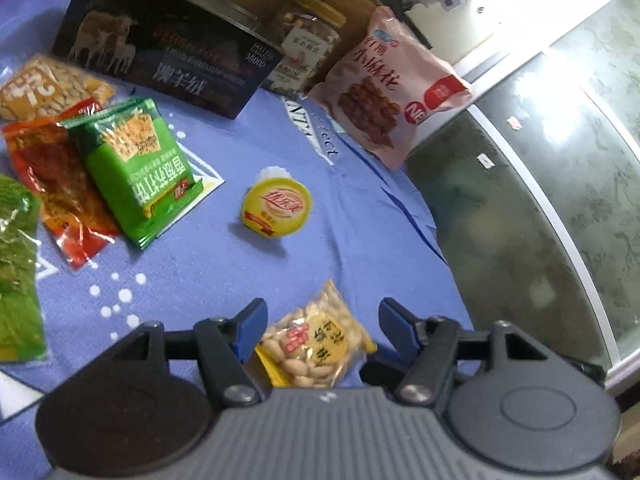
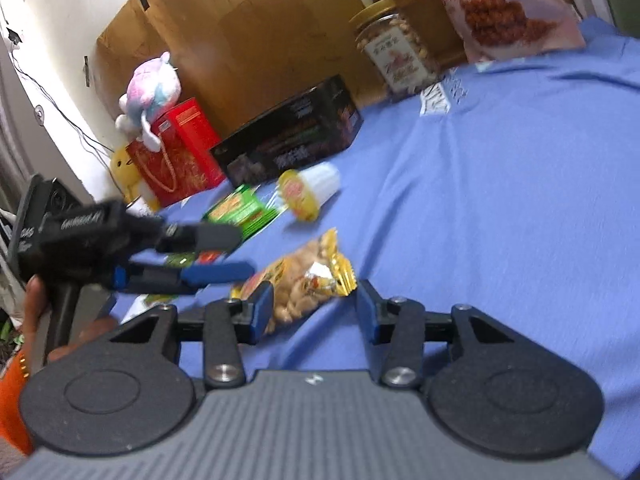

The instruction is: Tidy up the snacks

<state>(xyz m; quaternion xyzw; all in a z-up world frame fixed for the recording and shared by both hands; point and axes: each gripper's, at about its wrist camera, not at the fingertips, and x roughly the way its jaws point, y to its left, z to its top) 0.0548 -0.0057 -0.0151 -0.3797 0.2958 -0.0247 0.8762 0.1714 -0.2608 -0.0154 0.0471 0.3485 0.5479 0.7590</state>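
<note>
A small clear packet of peanuts (image 1: 316, 344) lies on the blue cloth between the open fingers of my left gripper (image 1: 322, 312). It also shows in the right wrist view (image 2: 304, 280), between the open fingers of my right gripper (image 2: 314, 300). The left gripper (image 2: 228, 252) reaches in from the left there, open. A yellow-lidded pudding cup (image 1: 277, 207) lies on its side mid-cloth. A green cracker packet (image 1: 138, 168) rests on a red packet (image 1: 56, 184). A pink bag (image 1: 394, 80) leans at the back.
A black box (image 1: 168, 40) and a jar of nuts (image 1: 306, 48) stand at the back. A seed packet (image 1: 44, 88) and a green bag (image 1: 16, 276) lie left. A red gift bag (image 2: 180, 156) with plush toys stands beyond. The cloth's edge (image 1: 440, 240) drops off to the right.
</note>
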